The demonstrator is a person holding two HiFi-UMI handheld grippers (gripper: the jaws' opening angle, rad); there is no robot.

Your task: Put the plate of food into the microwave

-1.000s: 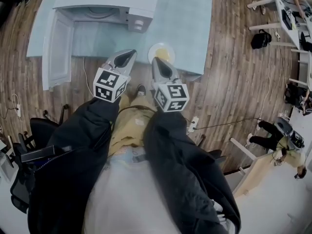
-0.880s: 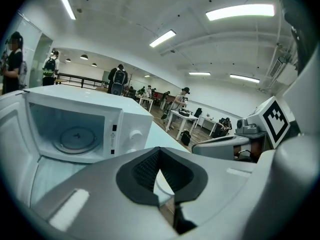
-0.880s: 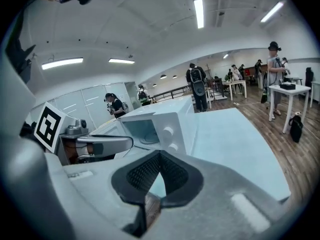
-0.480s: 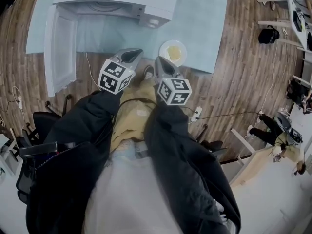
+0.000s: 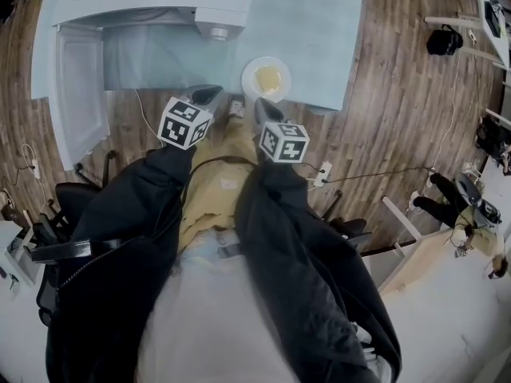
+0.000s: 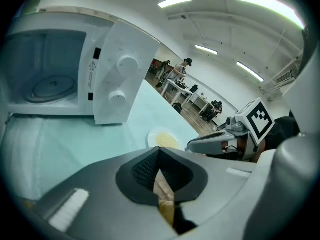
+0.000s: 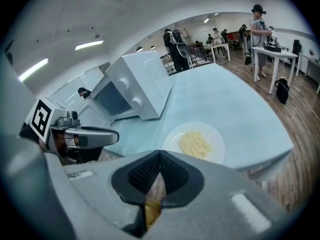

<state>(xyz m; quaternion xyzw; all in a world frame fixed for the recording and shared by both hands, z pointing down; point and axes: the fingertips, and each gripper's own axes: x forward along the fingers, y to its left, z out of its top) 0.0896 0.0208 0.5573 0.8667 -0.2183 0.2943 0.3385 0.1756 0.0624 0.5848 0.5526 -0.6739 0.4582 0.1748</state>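
Observation:
A white plate of pale yellow noodles (image 5: 267,78) sits near the front edge of the light blue table (image 5: 319,22), to the right of the white microwave (image 5: 160,6). The microwave's door (image 5: 78,94) hangs open to the left and its cavity with the glass turntable (image 6: 50,86) holds nothing. My left gripper (image 5: 209,94) is shut and holds nothing, just short of the table edge below the microwave. My right gripper (image 5: 260,104) is also shut with nothing in it, just before the plate (image 7: 195,143). In each gripper view the jaws meet closed (image 6: 159,155) (image 7: 160,165).
The microwave's two knobs (image 6: 122,79) face the table's front. A cable (image 5: 142,122) hangs off the table edge. Office chairs (image 5: 64,214) stand at the left and a power strip (image 5: 318,180) lies on the wood floor. People and desks stand far off (image 7: 260,29).
The head view has swung a little, so the microwave and plate sit differently in the frame. Both grippers stay shut side by side near the table's front edge. The plate has not moved on the table.

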